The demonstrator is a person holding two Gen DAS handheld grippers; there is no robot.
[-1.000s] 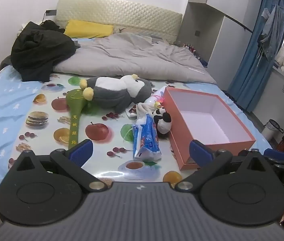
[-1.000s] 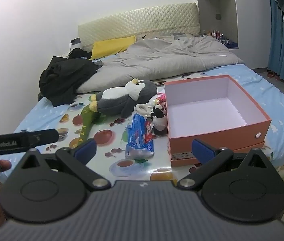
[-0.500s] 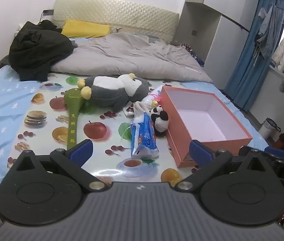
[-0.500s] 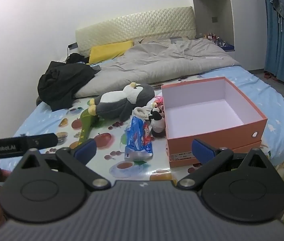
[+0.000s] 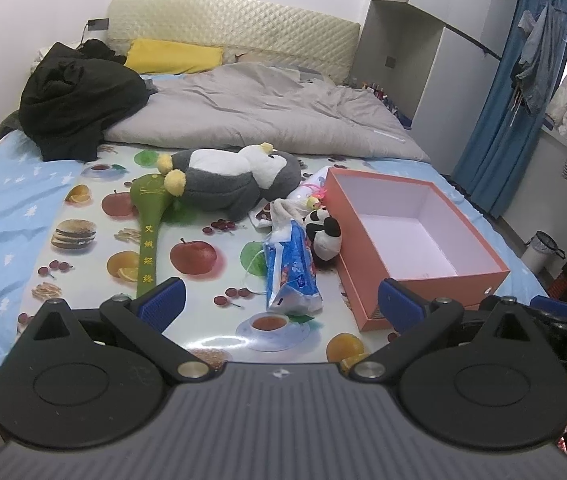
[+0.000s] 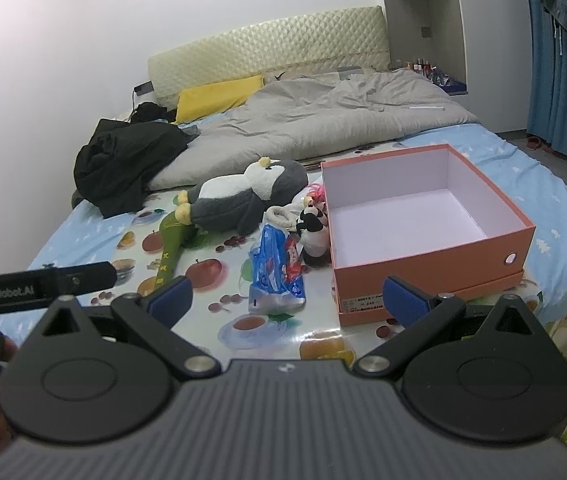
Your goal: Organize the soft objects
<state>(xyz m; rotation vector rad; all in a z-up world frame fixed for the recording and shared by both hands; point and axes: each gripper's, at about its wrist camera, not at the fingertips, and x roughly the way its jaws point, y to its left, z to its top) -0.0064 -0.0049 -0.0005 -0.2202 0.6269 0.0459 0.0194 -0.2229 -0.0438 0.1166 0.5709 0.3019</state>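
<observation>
Both tongs, left (image 5: 279, 304) and right (image 6: 287, 298), hover wide open before the square cardboard box (image 6: 435, 240); a fluffy penguin toy (image 5: 227, 184) lies left of it.

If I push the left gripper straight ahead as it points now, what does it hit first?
Most likely the blue plastic pack, which lies between the open fingers of the left gripper on the fruit-print mat. The small panda toy sits just behind it on the right. Depth is unclear in this fisheye view, so treat this as a best guess.
</observation>
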